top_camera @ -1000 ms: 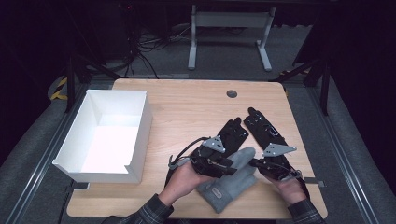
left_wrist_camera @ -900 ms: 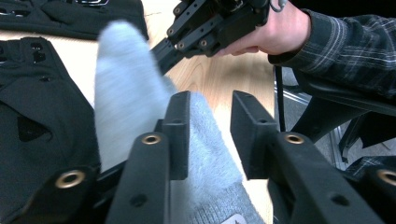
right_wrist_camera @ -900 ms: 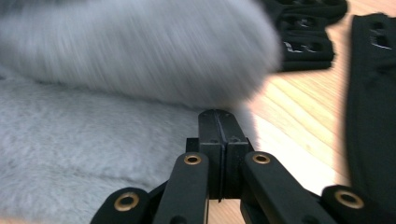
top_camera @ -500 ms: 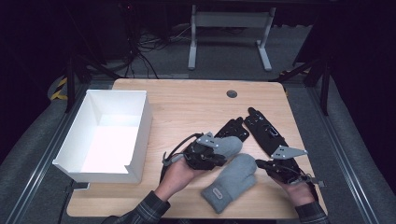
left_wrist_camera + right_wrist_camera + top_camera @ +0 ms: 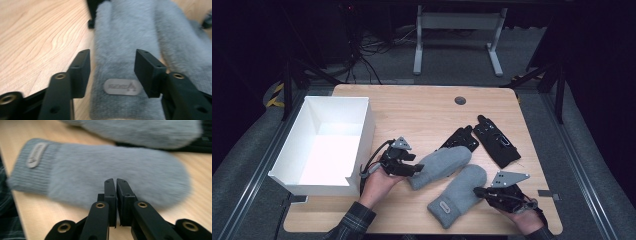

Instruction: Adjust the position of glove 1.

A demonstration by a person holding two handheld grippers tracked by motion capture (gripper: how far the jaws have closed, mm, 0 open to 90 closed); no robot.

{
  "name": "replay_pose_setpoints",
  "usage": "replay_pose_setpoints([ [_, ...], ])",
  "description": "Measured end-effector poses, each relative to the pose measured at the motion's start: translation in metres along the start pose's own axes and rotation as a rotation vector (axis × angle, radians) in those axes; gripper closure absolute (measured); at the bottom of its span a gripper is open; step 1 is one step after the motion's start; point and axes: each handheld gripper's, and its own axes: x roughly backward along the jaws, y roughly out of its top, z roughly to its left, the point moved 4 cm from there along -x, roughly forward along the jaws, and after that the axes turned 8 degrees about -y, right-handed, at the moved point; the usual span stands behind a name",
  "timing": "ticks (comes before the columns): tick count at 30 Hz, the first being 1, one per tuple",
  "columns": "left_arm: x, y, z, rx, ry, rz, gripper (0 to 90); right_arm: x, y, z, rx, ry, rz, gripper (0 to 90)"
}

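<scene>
While both of my hands rest low on the near half of the wooden table, the stock reads as follows.

Mittens, grey, fuzzy knit, ribbed cuffs, rounded tips: two. The upper mitten lies slanted at mid-table, cuff toward my left gripper; in the left gripper view its cuff patch sits between my two black jaws, which stand apart and have just been opening, pads off the fleece. The lower mitten lies just beside it, nearer me, cuff and small patch pointing to the front edge. My right gripper is at this mitten's right edge; its jaws are clenched together, and whether any fleece is pinched I cannot tell.

Gloves, black, flat, fingered, thin: two. One glove is partly tucked under the upper mitten's tip; the other glove lies just to its right, clear of the mittens.

Box, white, rectangular, stiff-walled, open-topped: one, at the table's left side, overhanging the left edge, near my left hand.

Open room: bare wood across the far half of the table, around a round dark grommet; a narrow strip along the front edge.
</scene>
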Motion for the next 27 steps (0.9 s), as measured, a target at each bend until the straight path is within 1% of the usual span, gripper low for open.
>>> replay_pose_setpoints([
  [1, -0.005, -0.003, 0.003, 0.011, 0.001, 0.030, 42.5, -0.002, 0.000, 0.003, 0.010, 0.008, 0.010, 87.3],
  [2, -0.005, -0.003, 0.003, 0.011, 0.001, 0.030, 40.6, -0.002, 0.000, 0.003, 0.010, 0.008, 0.010, 87.3],
  [4, -0.013, -0.008, 0.004, 0.025, -0.011, 0.055, 40.0, -0.009, -0.001, 0.011, 0.040, 0.025, 0.030, 87.7],
  [6, -0.019, -0.011, 0.005, 0.034, -0.012, 0.078, 37.7, -0.015, 0.001, 0.016, 0.055, 0.047, 0.040, 88.4],
  [7, -0.023, -0.013, 0.005, 0.045, -0.036, 0.078, 37.8, -0.016, 0.001, 0.018, 0.060, 0.050, 0.043, 88.6],
  [8, -0.023, -0.013, 0.005, 0.056, -0.046, 0.076, 38.8, -0.018, 0.002, 0.019, 0.067, 0.051, 0.045, 89.0],
  [9, -0.022, -0.013, 0.005, 0.058, -0.074, 0.078, 43.2, -0.019, 0.003, 0.020, 0.070, 0.052, 0.045, 89.3],
  [10, -0.022, -0.013, 0.004, 0.063, -0.073, 0.079, 49.0, -0.021, 0.004, 0.021, 0.074, 0.053, 0.045, 89.4],
  [11, -0.022, -0.013, 0.004, 0.063, -0.073, 0.079, 51.1, -0.021, 0.004, 0.021, 0.074, 0.053, 0.045, 89.4],
  [12, -0.022, -0.012, 0.004, 0.065, -0.069, 0.085, 51.1, -0.023, 0.005, 0.022, 0.075, 0.053, 0.046, 89.6],
  [13, -0.021, -0.011, 0.003, 0.057, -0.064, 0.091, 55.4, -0.025, 0.008, 0.023, 0.079, 0.051, 0.047, 89.6],
  [14, -0.020, -0.011, 0.002, 0.058, -0.063, 0.092, 61.3, -0.027, 0.010, 0.023, 0.084, 0.050, 0.045, 89.8],
  [16, -0.018, -0.010, 0.001, 0.056, -0.069, 0.086, 68.7, -0.030, 0.012, 0.024, 0.088, 0.050, 0.049, 90.0],
  [18, -0.016, -0.009, -0.001, 0.053, -0.071, 0.086, 72.0, -0.033, 0.015, 0.025, 0.090, 0.048, 0.047, 90.0],
  [19, -0.015, -0.008, -0.003, 0.050, -0.078, 0.077, 72.6, -0.033, 0.016, 0.025, 0.093, 0.046, 0.048, 90.0],
  [20, -0.013, -0.006, -0.005, 0.039, -0.079, 0.072, 73.2, -0.034, 0.017, 0.026, 0.093, 0.045, 0.047, 90.0],
  [21, -0.012, -0.004, -0.007, 0.038, -0.086, 0.060, 73.6, -0.036, 0.019, 0.026, 0.090, 0.047, 0.048, 90.0],
  [23, -0.009, -0.001, -0.011, 0.022, -0.094, 0.049, 73.7, -0.037, 0.020, 0.026, 0.091, 0.049, 0.047, 90.0],
  [27, -0.004, 0.002, -0.016, 0.006, -0.099, 0.030, 73.8, -0.038, 0.022, 0.026, 0.092, 0.043, 0.045, 90.0],
])
